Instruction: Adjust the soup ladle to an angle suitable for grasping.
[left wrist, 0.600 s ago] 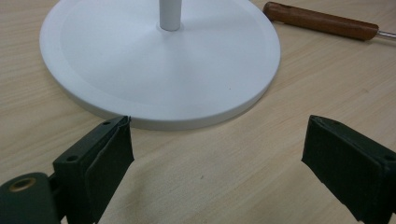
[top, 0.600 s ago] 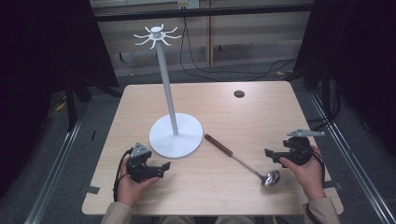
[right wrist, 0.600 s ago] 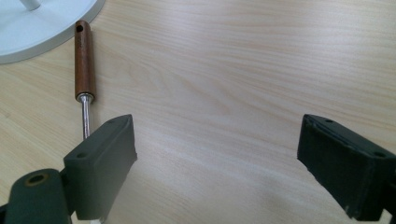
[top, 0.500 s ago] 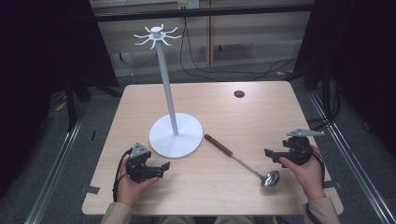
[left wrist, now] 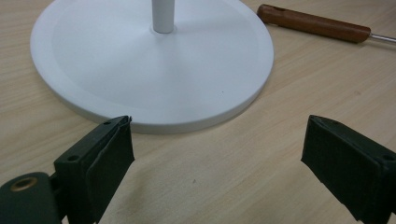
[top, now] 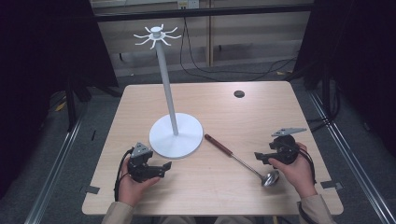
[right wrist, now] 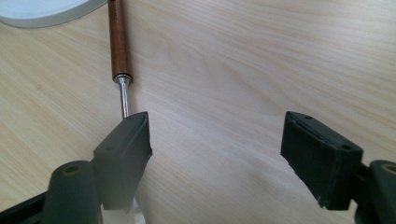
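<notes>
high view showed a person seated at the near edge of a pale wooden worktop [top: 280, 107], both forearms coming in from below, each hand wrapped around a black gripper held low over the wood. the left gripper [top: 163, 166] sat at the near left, its jaws pointing toward the right and slightly away, standing wide apart with nothing between them. the right gripper [top: 260, 157] sat at the near right, its jaws pointing left toward the middle of the worktop, likewise apart and holding nothing.

between the two hands lay a ladle [top: 243, 160], flat on the worktop. its long axis ran on a diagonal: the brown wooden handle pointed away and to the left, ending just beside the round base of a white stand [top: 176, 135], while the steel bowl lay nearest the person, just beside the right hand [top: 294, 170].

left gripper view looked past open jaws at the stand's base [left wrist: 154, 70] close ahead, with the ladle's handle [left wrist: 317, 24] at upper right. right gripper view showed the ladle [right wrist: 119, 42] running up the frame behind the left-hand jaw, its shaft outside the gap between the jaws, bare wood between them.
</notes>
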{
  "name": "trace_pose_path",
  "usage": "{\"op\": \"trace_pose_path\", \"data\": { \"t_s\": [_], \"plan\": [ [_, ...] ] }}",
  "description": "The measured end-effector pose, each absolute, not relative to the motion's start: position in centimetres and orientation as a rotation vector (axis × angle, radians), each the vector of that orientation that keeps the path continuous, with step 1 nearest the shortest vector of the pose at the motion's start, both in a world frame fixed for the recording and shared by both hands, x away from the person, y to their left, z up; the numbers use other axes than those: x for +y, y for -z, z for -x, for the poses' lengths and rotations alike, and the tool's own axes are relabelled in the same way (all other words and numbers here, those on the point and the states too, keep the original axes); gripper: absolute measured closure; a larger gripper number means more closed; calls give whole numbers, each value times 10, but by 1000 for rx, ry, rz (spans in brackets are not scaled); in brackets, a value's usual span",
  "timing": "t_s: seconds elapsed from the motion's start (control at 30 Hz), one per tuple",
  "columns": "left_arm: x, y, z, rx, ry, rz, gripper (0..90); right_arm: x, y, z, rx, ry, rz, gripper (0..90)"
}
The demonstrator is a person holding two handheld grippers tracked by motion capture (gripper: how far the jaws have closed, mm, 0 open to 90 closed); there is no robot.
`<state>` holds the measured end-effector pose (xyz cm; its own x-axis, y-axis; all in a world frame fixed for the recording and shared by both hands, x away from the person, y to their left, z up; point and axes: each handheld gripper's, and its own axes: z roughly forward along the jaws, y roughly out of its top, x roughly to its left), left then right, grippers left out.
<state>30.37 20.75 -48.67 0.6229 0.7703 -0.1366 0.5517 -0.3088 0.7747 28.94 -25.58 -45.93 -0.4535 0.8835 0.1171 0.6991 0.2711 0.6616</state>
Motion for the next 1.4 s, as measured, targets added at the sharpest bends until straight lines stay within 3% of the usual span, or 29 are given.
{"op": "trace_pose_path", "data": {
  "t_s": [0.4, 1.4],
  "plan": [
    [211, 484, -303, 1046, -327, -1975, 93, -224, 445, -304, 2395, -914, -1450, 358],
    [216, 481, -303, 1055, -357, -1959, 97, -173, 469, -315, 2701, -641, -1279, 637]
  ]
}}
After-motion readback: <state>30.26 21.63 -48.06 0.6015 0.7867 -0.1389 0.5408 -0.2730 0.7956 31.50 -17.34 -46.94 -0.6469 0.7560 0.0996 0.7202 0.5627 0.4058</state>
